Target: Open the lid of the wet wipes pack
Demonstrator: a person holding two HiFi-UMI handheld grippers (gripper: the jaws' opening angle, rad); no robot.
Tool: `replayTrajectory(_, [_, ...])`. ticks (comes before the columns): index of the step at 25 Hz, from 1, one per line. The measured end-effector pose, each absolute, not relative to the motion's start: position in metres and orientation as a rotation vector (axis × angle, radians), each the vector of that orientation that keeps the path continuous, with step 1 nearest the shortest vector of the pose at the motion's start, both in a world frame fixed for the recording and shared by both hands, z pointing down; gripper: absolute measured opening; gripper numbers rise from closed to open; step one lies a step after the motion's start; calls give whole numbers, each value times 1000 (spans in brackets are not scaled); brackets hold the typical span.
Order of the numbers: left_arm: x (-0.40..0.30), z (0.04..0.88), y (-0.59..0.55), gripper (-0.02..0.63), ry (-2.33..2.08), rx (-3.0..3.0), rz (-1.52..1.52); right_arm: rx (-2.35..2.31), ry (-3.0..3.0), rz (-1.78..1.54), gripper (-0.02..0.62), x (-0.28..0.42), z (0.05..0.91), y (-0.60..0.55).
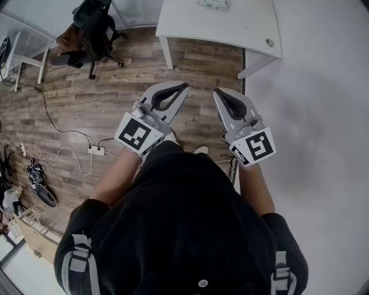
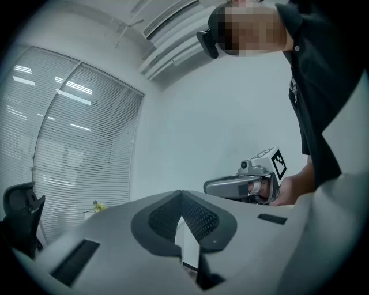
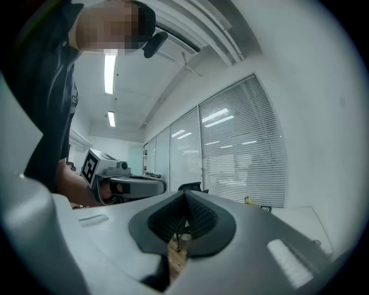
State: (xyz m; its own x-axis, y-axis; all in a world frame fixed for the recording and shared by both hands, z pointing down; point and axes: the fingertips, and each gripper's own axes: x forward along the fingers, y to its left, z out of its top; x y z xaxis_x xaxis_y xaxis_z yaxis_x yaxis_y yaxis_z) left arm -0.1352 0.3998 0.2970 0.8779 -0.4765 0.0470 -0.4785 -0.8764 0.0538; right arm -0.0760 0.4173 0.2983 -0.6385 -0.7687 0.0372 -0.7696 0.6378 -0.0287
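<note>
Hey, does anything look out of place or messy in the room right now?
Nothing looks spilled or broken. The only untidy bit is a power strip with loose cables trailing across the wood floor on the left of the head view.

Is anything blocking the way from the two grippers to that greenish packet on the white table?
Nothing visible: only wooden floor separates the left gripper and right gripper from the table; the packet lies at its far edge.
</note>
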Motion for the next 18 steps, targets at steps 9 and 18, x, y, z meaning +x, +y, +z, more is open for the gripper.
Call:
replayTrajectory(9, [-124, 299, 428, 3, -782, 2980, 61, 1319, -2831, 63, 9, -62, 298, 444])
replayTrajectory(18, [-116, 304, 443, 3, -808, 2980, 66, 1352, -2820, 38, 12, -49, 300, 460])
